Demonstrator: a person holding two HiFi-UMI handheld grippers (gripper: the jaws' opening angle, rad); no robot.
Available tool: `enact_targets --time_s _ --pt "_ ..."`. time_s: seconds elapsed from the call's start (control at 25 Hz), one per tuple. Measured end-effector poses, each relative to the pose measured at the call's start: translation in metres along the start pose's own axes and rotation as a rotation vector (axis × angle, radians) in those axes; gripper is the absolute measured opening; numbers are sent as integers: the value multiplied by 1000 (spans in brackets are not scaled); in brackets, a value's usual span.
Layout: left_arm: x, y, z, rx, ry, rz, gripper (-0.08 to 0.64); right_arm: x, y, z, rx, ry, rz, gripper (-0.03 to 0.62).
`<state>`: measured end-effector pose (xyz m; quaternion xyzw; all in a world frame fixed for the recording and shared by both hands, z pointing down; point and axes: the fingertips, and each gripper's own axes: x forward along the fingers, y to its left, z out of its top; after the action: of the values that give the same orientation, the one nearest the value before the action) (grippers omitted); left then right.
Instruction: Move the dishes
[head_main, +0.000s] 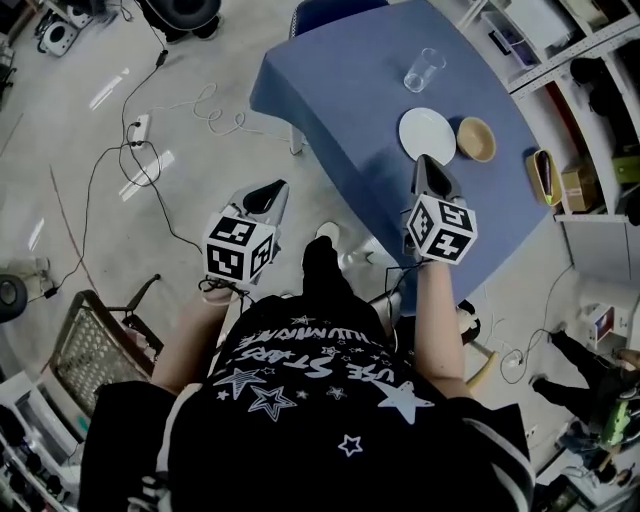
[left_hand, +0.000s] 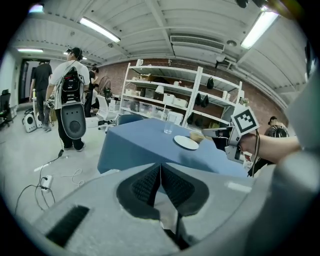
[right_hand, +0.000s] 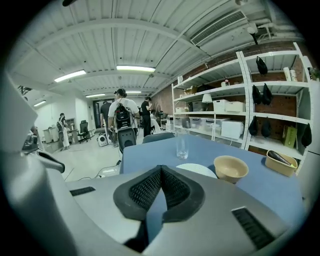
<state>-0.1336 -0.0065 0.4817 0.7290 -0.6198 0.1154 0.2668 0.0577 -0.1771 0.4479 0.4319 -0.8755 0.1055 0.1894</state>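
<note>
A blue-clothed table (head_main: 340, 90) carries a clear glass (head_main: 424, 70), a white plate (head_main: 427, 135) and a tan bowl (head_main: 476, 139). My right gripper (head_main: 430, 165) hovers over the table's near edge, its tips just short of the plate, jaws shut and empty. In the right gripper view the glass (right_hand: 182, 145), plate (right_hand: 196, 170) and bowl (right_hand: 230, 168) lie just beyond the shut gripper (right_hand: 161, 170). My left gripper (head_main: 268, 190) is off the table's left side, over the floor. It (left_hand: 161, 167) is shut on nothing, with the plate (left_hand: 186, 142) and glass (left_hand: 169, 123) far ahead.
Cables and a power strip (head_main: 140, 128) lie on the floor left of the table. Shelving (head_main: 560, 60) runs along the table's far right, with a yellow tray (right_hand: 280, 161) beside it. People (left_hand: 70, 100) stand at the room's far end. A blue chair (head_main: 330, 12) is behind the table.
</note>
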Motion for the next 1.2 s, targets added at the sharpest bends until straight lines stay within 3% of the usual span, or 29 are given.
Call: enact_targets --time_s 0.48,1.2 --pt "-104 -17 -47 6 -67 17 23 -96 76 -37 -42 3 48 3" --pt "-160 -42 -97 -26 -75 -4 23 -175 152 -80 -59 31 141 3"
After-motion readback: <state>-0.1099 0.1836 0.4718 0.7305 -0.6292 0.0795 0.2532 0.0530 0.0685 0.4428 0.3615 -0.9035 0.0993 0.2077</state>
